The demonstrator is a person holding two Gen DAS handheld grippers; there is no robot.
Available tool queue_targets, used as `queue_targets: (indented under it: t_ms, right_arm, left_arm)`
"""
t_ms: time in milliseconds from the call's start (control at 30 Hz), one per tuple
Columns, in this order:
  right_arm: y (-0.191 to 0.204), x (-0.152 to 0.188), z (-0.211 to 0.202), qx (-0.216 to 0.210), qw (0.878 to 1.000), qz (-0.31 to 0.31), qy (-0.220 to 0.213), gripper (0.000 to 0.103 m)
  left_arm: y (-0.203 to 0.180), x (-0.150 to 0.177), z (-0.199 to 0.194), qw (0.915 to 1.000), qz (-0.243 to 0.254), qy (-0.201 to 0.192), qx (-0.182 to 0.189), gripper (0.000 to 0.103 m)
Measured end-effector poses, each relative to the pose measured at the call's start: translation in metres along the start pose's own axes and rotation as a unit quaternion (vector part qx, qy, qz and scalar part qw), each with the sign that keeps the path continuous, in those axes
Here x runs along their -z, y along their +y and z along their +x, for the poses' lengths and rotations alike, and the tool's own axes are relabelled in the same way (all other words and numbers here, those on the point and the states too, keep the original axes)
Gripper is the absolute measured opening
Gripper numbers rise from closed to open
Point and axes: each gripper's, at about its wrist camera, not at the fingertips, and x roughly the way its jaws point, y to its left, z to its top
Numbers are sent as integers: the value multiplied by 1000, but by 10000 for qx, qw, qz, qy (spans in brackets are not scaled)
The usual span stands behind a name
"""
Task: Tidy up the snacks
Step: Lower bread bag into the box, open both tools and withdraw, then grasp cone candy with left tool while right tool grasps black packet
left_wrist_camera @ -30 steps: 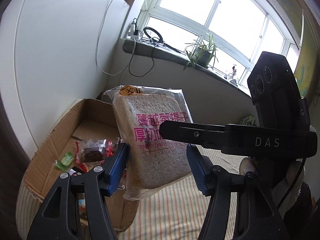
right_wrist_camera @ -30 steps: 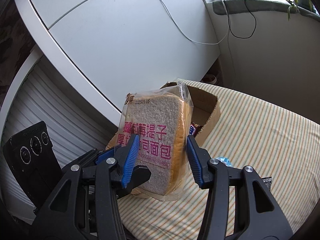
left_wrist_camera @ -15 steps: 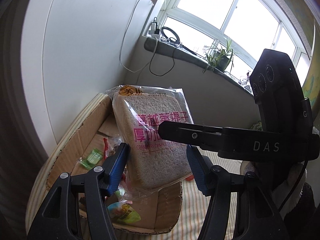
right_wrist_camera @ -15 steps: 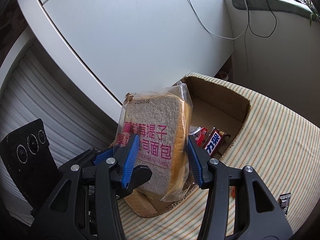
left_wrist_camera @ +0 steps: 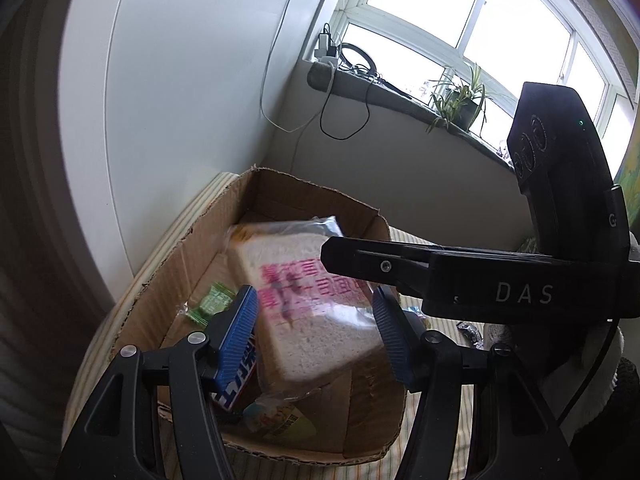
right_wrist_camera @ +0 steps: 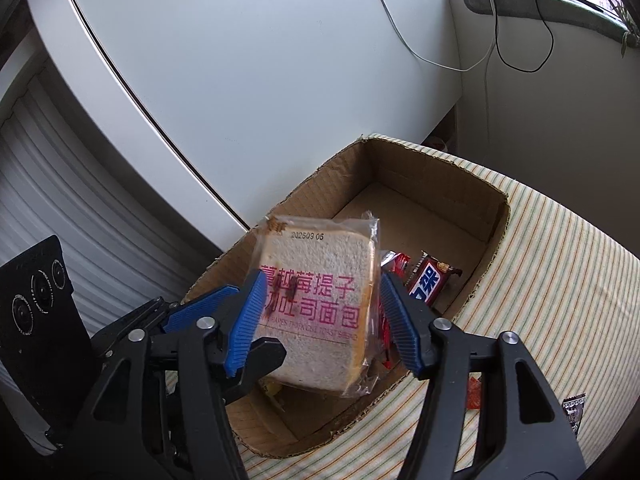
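The clear-wrapped slice of toast bread with pink lettering (right_wrist_camera: 316,304) is seen over the open brown cardboard box (right_wrist_camera: 432,184). It is flanked by the parted blue pads of the right gripper (right_wrist_camera: 322,320), contact unclear. The left gripper (left_wrist_camera: 314,336) is spread wide, nothing gripped.

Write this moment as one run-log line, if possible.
right gripper: shut on bread bag | left gripper: open | bread bag: over cardboard box | chocolate bar: in box

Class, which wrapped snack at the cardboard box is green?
The small green candy lying on the floor of the box. The chocolate bar is brown; the bread packet is clear with pink lettering.
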Motion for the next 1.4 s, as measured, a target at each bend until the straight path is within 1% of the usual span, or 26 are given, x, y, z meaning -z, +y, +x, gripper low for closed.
queue_targets:
  t_ms: [67,233,367,433,467,500,567,800,933,1100,1267,1400]
  right_arm:
    - [-3,2,-3,57,10000,49,-62,72]
    - [-8,3,-12,193,9996,111,-144,74]
    - [-9,4,-24,326,9991,73,-268,85]
    - [-9,5,-30,395,9986,37,-340,87]
    - [-9,5,-35,425,9984,28,-371,89]
    - [-9,5,-37,467,9981,24,-404,91]
    - [-9,7,-45,563,9972,-15,-485,93]
    - [-11,19,-81,963,9924,-266,-722,94]
    - [-22,30,-102,1175,9891,-348,-822,94]
    - [-47,48,-125,1374,9862,-269,-887,94]
    - [-80,68,-140,1578,9839,-127,-829,94]
    - [-109,88,-145,1646,9834,83,-758,94]
  left_arm:
    - [-2,0,-1,10000,22,-18,-29,59]
    - [-5,1,-7,9999,86,-61,-81,59]
    - [-7,0,-10,9998,112,-94,-159,59]
    - [-9,1,-12,9997,146,-107,-190,60]
    - [-11,1,-13,9995,171,-118,-227,61]
    - [-12,1,-14,9994,190,-127,-263,66]
    - [-15,1,-17,9993,217,-158,-273,69]
    - [-27,2,-27,9988,311,-227,-293,69]
    - [-40,3,-29,9987,397,-229,-243,69]
    - [-59,7,-26,9985,490,-218,-145,69]
    - [-83,16,-16,9979,640,-76,11,69]
    - [-105,26,-3,9963,846,69,113,69]
